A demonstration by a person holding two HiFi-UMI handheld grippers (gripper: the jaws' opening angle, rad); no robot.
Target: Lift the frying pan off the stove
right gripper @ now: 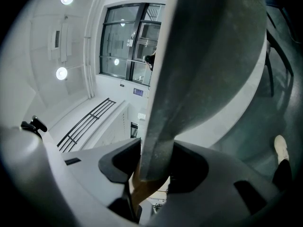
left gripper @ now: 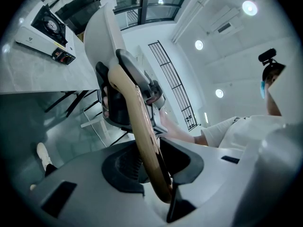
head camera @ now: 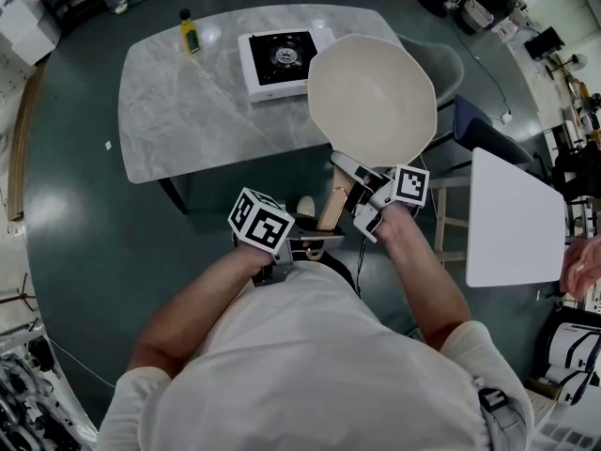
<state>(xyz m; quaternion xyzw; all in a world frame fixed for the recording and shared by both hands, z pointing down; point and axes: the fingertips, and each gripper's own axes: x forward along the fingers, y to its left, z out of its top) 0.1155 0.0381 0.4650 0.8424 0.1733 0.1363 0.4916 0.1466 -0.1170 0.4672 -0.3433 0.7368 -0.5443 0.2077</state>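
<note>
A cream frying pan (head camera: 373,97) hangs in the air at the table's near right corner, clear of the white portable stove (head camera: 279,61) that stands on the marble table (head camera: 178,111). Its tan wooden handle (head camera: 332,209) runs back toward me. My left gripper (head camera: 302,244) is shut on the handle's end; the left gripper view shows the handle (left gripper: 142,126) wedged between the jaws. My right gripper (head camera: 364,198) is shut on the grey neck (right gripper: 163,136) where handle meets pan, further up.
A small yellow bottle (head camera: 190,32) stands on the table's far left. A grey chair (head camera: 451,69) sits right of the table, and a white side table (head camera: 515,219) stands further right. A person's hand (head camera: 582,266) shows at the right edge.
</note>
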